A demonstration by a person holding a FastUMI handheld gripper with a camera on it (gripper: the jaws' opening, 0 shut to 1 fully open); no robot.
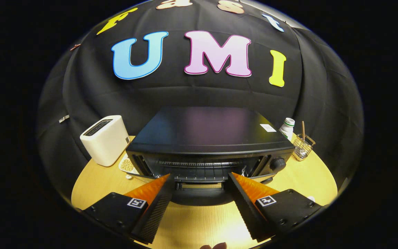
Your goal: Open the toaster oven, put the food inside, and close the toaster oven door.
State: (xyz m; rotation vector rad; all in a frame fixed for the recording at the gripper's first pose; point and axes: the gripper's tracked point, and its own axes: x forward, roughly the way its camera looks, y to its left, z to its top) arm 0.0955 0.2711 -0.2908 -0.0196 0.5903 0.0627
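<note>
Toaster oven (209, 138) sits dead ahead of your gripper (199, 180), mid-table (192, 224), its long axis running crosswise to your fingers. The door (200, 192) looks dropped open toward you, lying between the fingertips; wire rack visible inside, cavity dark. Black, boxy, knob on its right side. White toaster (105, 138) stands to its left, and just beside that a small plate (127, 166) of pale food, well left of your fingers. Your gripper is spread wide, holding nothing. You likely swing left for the food next.
</note>
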